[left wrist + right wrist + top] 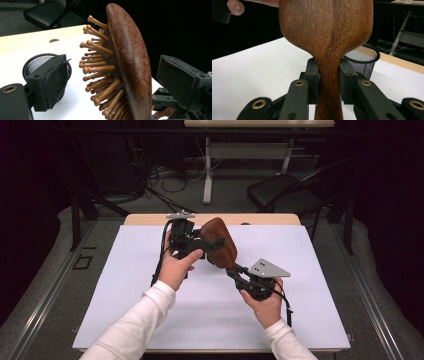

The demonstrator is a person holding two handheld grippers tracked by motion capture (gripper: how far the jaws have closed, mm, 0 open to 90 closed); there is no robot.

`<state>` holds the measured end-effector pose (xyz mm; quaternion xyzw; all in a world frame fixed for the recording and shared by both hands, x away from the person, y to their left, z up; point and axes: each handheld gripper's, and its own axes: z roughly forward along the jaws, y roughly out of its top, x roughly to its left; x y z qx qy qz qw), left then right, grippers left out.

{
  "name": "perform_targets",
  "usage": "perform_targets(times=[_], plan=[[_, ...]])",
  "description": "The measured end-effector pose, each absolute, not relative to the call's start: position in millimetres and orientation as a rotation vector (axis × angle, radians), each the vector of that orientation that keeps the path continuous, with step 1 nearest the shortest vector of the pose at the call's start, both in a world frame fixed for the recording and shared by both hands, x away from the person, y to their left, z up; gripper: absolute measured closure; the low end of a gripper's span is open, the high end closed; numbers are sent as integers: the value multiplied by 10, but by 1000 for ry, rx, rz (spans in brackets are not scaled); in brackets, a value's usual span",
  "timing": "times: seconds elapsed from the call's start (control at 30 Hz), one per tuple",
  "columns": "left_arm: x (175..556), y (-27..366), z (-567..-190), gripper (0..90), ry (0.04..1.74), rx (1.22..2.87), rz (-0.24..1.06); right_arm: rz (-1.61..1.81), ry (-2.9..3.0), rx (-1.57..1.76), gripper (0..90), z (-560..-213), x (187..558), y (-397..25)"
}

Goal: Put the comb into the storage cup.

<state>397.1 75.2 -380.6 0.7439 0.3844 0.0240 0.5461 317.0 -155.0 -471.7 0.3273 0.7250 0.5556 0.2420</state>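
Looks like a lab or test room – a white-topped table on carpet, cables tangled on the floor behind, a folding chair and another desk in the dark – no homey stuff.

Hairbrush held above the table, mesh cup on the table behind it

Brown wooden paddle hairbrush: head cut off by the top edge in the right gripper view, handle end runs off the bottom, and its bristle side is turned away there. Black wire-mesh cup is half hidden behind a jaw pad in the left gripper view, and the brush covers part of its rim in the right gripper view. In the high view the left gripper jaw tips are lost against the brush head, too small to tell contact.
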Motion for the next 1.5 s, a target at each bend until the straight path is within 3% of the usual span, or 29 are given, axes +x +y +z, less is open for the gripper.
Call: perform_targets(times=[1.5], plan=[[4031, 659, -3910, 218, 941, 1767, -19, 1517, 1974, 899, 728, -4727, 3171, -1549]])
